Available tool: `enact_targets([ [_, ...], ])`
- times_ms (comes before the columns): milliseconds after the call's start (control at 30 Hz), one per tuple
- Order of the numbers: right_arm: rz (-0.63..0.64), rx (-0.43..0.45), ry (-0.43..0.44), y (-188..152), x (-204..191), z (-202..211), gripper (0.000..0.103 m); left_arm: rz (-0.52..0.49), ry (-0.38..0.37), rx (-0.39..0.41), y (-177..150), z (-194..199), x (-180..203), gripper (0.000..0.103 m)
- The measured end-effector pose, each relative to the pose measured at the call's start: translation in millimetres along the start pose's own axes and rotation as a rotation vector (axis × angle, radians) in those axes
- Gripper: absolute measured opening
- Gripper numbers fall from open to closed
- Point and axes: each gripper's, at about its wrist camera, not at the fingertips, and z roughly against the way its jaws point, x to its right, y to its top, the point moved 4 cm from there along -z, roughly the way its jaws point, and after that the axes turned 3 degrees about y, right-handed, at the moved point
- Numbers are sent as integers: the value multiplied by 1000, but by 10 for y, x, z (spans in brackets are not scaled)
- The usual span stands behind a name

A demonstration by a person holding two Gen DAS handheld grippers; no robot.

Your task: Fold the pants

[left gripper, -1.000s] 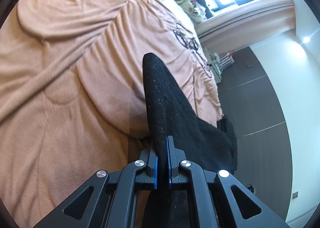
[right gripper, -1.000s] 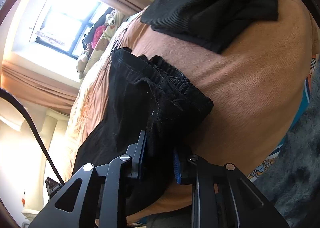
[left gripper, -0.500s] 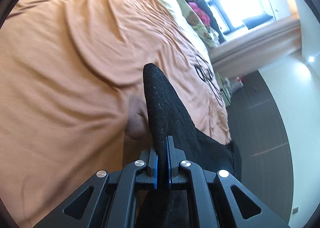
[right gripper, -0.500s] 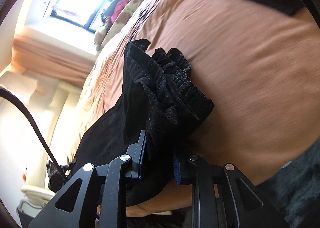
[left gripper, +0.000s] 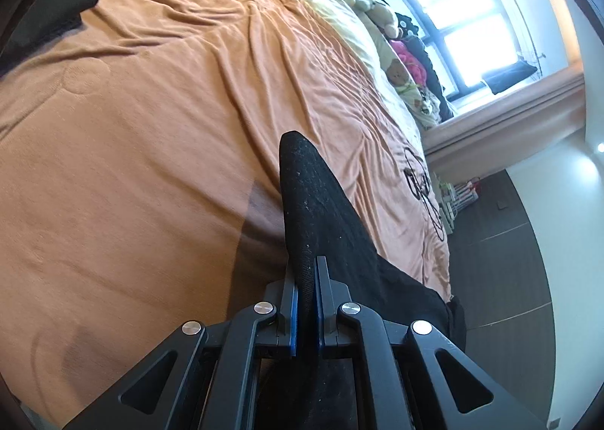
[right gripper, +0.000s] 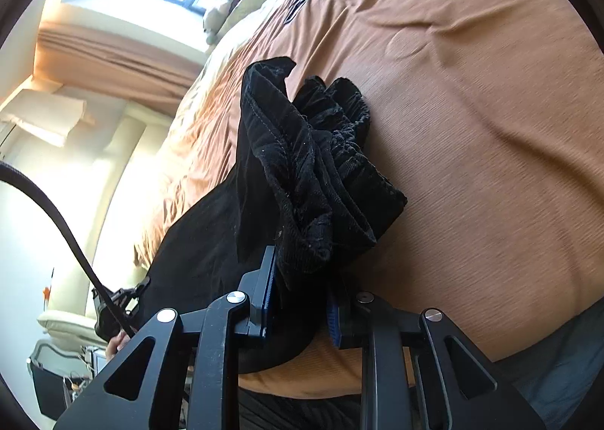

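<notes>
Both tongs [left gripper: 306, 301] [right gripper: 300, 298] on bunched black pants [right gripper: 313, 173]

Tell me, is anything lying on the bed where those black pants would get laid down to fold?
Nothing visible does. Both claws already grip the black pants, the left claw on a thin edge, the right claw on the bunched waistband. The orange bedspread ahead lies bare; another dark garment sits only at the far corner.
</notes>
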Motion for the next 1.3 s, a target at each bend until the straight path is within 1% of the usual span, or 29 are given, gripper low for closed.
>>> enact_targets([
  [233,13,-49,-3,53,69,9,19,-3,18,4,168,-2,-82,7],
  [300,18,-60,-12,67,154,75,19,-1,49,-12,148,-63,-106,8],
  [333,20,-70,-22,74,178,79,20,5,79,-28,115,-96,-150,8],
  [367,18,-87,-38,122,240,109,25,3,107,-40,95,-125,-185,9],
  [400,16,-92,-43,150,288,164,28,-12,158,-53,51,-160,-232,11],
  [433,21,-94,-43,182,309,205,34,-18,187,-58,19,-159,-268,14],
  [467,35,-96,-39,229,338,275,41,-16,206,-61,-12,-162,-312,18],
  [567,83,-88,-25,293,381,466,47,10,237,-66,-94,-110,-470,20],
  [633,133,-55,-37,393,405,644,52,20,259,-64,-134,-44,-550,20],
  [667,146,-45,-36,405,412,705,53,23,263,-60,-153,0,-574,20],
  [733,165,-23,-8,529,430,832,53,21,270,-52,-193,67,-586,26],
  [800,177,-8,7,650,477,913,53,19,282,-38,-237,134,-578,36],
  [867,178,5,27,824,580,979,53,19,292,-32,-242,145,-561,38],
  [933,166,10,50,897,683,1018,53,21,300,-36,-262,152,-526,38],
  [1000,151,-1,91,1066,766,1002,53,21,302,-38,-283,160,-480,38],
  [1067,134,-12,121,1094,765,850,53,12,310,-34,-304,179,-417,38],
  [1100,124,-19,149,1192,795,826,53,7,313,-32,-312,189,-384,40],
  [1167,109,-30,181,1196,744,658,53,6,319,-29,-332,192,-331,44],
  [1200,100,-38,200,1278,770,617,53,4,323,-27,-344,195,-305,44],
  [1300,85,-45,199,1417,879,447,53,0,339,-30,-384,179,-232,44],
])
